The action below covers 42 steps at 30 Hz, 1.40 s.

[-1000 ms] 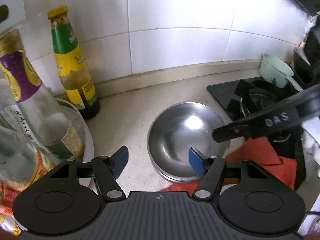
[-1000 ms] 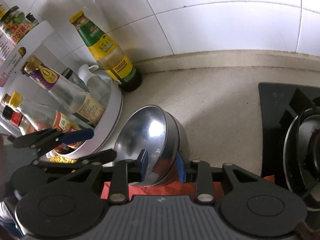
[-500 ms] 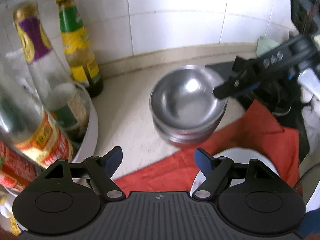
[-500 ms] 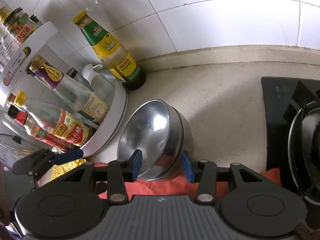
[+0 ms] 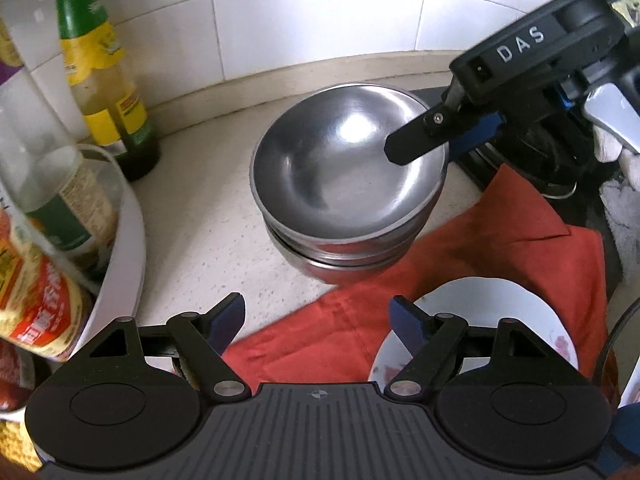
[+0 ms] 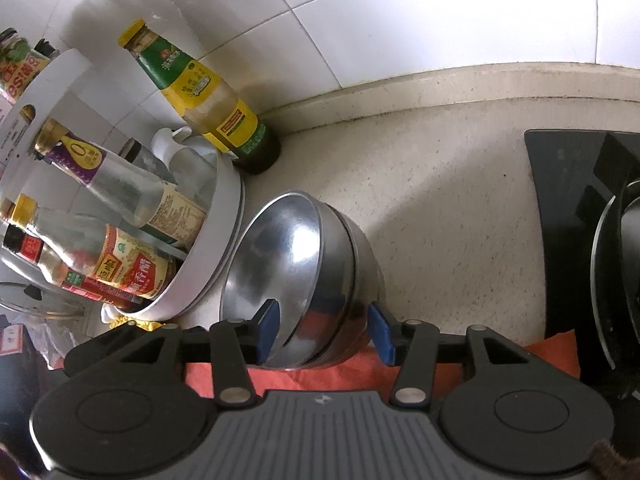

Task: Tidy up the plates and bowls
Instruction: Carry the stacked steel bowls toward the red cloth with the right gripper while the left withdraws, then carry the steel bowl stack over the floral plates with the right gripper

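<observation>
The right gripper (image 6: 323,330) is opening around the rim of the stacked steel bowls (image 5: 347,184) on the desk (image 5: 208,200), so stacking looks finished. The left gripper (image 5: 318,320), spread and empty, hovers beside the white plate (image 5: 500,304) on the red cloth (image 5: 500,236); next it must straddle that plate's rim.

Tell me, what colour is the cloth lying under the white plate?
The cloth is orange-red, plain. It shows best in the left wrist view, beneath the plate.
</observation>
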Each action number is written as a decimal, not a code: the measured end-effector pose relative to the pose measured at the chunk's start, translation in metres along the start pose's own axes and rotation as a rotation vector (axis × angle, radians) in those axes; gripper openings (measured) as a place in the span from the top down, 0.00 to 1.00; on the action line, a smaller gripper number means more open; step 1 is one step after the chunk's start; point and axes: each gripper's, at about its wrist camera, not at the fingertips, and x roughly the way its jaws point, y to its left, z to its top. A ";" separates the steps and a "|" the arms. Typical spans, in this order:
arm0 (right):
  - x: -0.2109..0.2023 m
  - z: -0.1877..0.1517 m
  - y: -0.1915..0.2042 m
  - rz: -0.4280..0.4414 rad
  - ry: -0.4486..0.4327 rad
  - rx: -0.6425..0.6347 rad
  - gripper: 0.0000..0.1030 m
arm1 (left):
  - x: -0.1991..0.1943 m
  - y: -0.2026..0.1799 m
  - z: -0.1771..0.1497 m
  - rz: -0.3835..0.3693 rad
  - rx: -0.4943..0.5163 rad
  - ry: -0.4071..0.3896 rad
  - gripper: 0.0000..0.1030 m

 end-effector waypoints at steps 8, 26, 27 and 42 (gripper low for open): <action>0.008 0.006 -0.005 -0.001 0.004 0.012 0.53 | 0.020 0.008 0.008 -0.024 0.026 0.000 0.18; 0.055 0.019 -0.022 0.039 0.086 0.032 0.42 | 0.070 0.018 0.009 -0.197 0.148 -0.054 0.10; 0.058 0.020 -0.024 0.044 0.092 0.034 0.42 | 0.073 0.018 0.009 -0.202 0.158 -0.062 0.08; 0.073 0.027 -0.048 0.135 0.079 0.061 0.40 | 0.087 0.006 0.006 -0.139 0.187 -0.226 0.03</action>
